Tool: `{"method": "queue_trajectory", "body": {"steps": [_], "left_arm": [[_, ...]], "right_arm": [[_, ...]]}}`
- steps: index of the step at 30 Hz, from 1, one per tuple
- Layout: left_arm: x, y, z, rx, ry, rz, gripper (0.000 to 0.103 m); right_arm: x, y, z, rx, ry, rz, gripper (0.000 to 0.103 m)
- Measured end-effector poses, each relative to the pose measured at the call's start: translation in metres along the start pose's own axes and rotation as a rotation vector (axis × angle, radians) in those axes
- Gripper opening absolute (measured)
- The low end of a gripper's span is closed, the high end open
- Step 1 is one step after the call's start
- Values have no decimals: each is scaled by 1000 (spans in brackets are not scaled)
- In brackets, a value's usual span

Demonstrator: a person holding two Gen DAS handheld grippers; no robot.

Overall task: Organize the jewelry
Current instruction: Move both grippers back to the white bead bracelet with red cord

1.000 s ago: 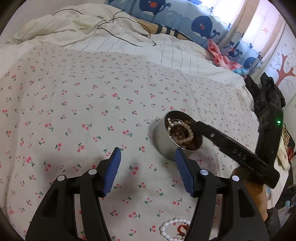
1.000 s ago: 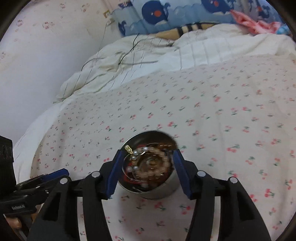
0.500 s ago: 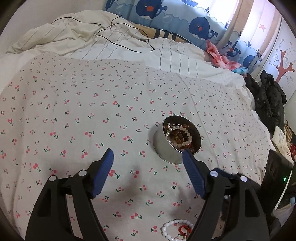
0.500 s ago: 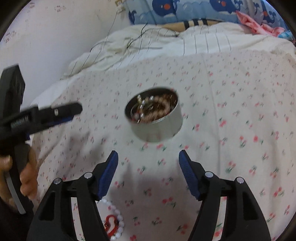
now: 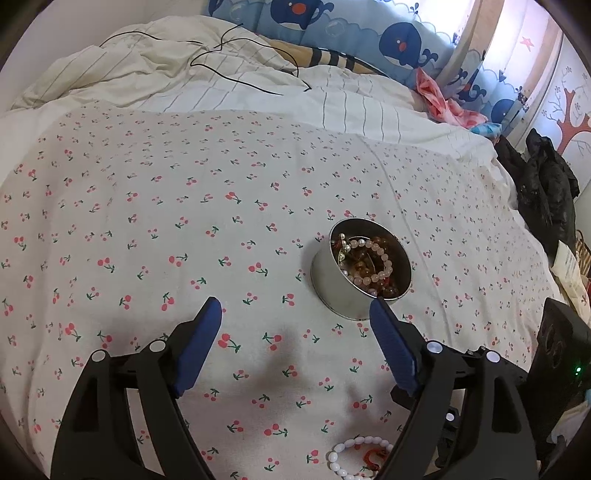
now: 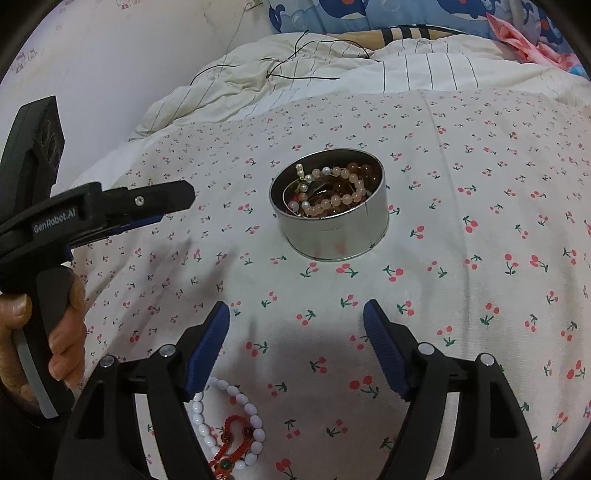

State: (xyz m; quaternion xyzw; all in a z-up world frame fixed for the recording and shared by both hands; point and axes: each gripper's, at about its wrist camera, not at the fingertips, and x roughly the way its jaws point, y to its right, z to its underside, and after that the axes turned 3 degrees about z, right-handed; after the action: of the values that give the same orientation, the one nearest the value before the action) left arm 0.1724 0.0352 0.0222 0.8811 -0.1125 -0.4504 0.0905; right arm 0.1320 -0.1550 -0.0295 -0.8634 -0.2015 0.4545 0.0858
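A round metal tin (image 5: 345, 293) (image 6: 332, 229) stands on the cherry-print sheet and holds several bead bracelets (image 5: 369, 258) (image 6: 328, 188). A white bead bracelet (image 6: 229, 417) (image 5: 356, 452) and a red cord bracelet (image 6: 231, 435) lie on the sheet close in front of me. My left gripper (image 5: 295, 314) is open and empty, near side of the tin; it also shows from the side in the right wrist view (image 6: 162, 201). My right gripper (image 6: 295, 314) is open and empty, above the sheet between the tin and the loose bracelets.
A rumpled striped duvet (image 5: 221, 74) with a thin black cable (image 5: 236, 48) lies at the far end of the bed. Whale-print curtains (image 5: 369, 33) hang behind. Dark clothing (image 5: 543, 188) is piled at the bed's right edge. A wall (image 6: 110, 74) borders the left.
My right gripper has pulled back from around the tin toward me and opened wider, leaving the beads in the tin. The left gripper opened wider and drew back a little.
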Motion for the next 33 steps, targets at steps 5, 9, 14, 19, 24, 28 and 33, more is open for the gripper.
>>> {"method": "queue_trajectory", "body": {"steps": [5,9,14,19,24,28,33], "left_arm": [[2,-12,-2,-18,-55,99,79],[4,-33,-2,-64,-84,92,79],[8,-44,1,-104,-83,50,79],[14,-34,4,-50,-95,4,79],[17,-31,5,-41,-102,-6,80],[18,-27,6,-29,-103,-11,81],[20,-24,7,-15,-108,-19,82]], "right_arm": [[-5,-5,0,-47,-19,17,72],[-11,-5,1,-85,-45,17,72],[-8,-14,8,-175,-118,15,72],[-3,-40,24,-362,-171,36,75],[7,-49,33,-430,-166,122,76],[19,-52,38,-477,-154,199,77],[26,-57,42,-510,-157,194,78]]}}
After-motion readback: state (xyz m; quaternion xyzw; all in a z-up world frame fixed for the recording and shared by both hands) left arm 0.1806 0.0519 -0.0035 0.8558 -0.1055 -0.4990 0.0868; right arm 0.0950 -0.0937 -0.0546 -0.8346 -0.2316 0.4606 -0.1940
